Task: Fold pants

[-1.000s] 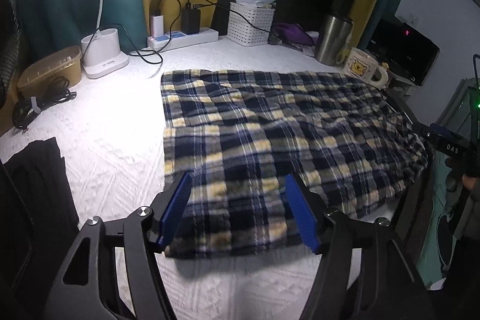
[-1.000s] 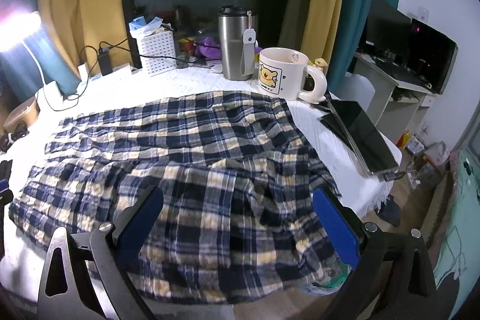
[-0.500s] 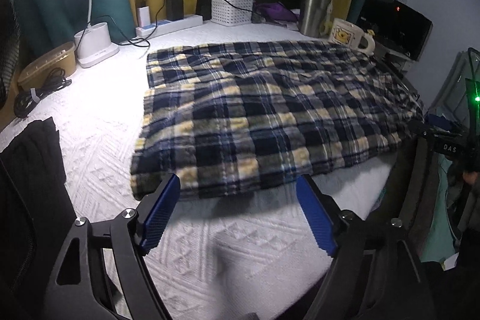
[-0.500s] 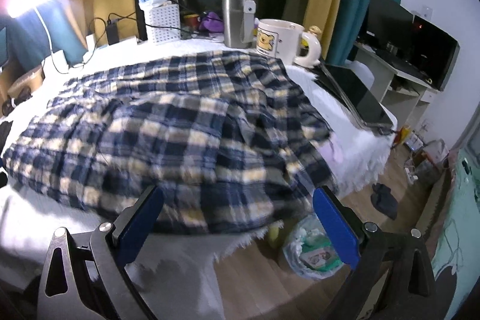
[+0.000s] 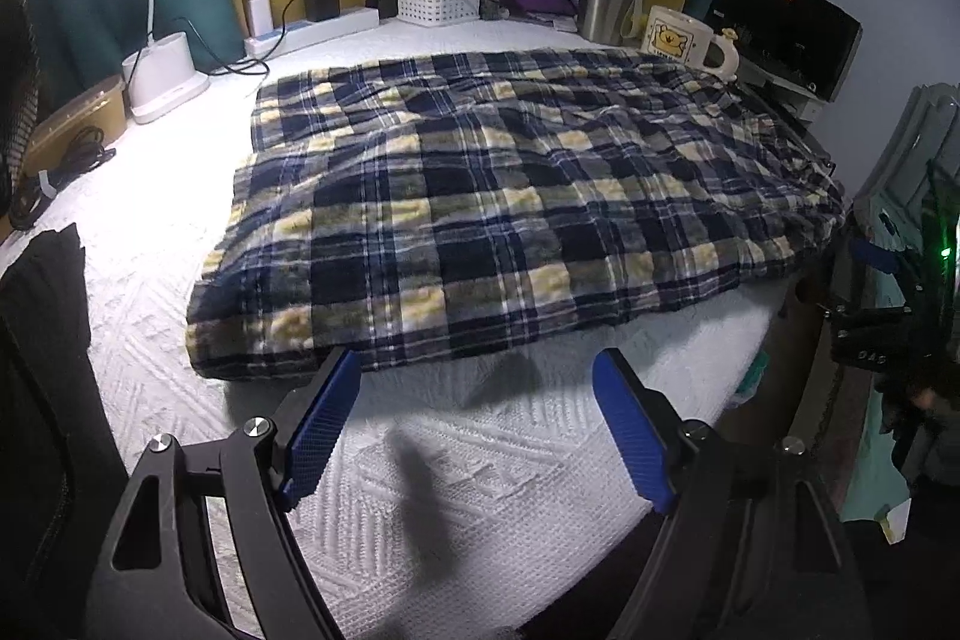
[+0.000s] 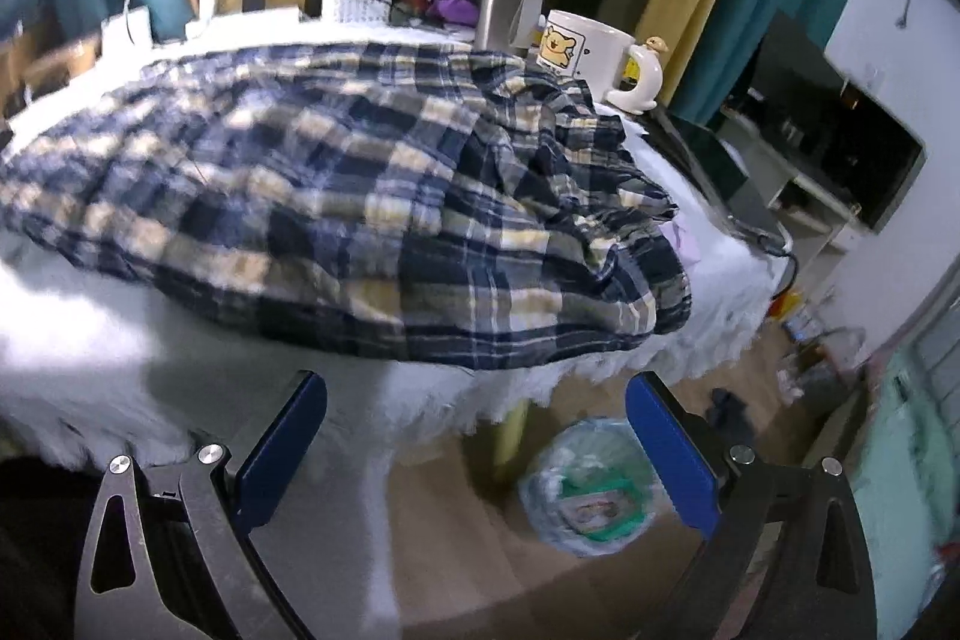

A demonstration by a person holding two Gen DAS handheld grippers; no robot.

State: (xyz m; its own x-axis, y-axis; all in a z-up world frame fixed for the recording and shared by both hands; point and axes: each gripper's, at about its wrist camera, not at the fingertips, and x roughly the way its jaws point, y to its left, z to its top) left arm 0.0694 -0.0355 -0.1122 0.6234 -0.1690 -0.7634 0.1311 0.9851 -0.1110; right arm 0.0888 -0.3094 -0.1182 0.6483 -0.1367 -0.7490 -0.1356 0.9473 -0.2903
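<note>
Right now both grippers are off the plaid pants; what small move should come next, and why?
Probably bring the open left gripper forward to the pants' near hem. The pants lie flat and unheld, with the right gripper open beyond the table edge.

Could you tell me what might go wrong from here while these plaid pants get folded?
The plaid pants bunch at the table's right edge, so a tug may drag them off toward the trash bag below. The bear mug sits touching the fabric; pulling could tip it. Both the left gripper and right gripper are open, holding nothing.
</note>
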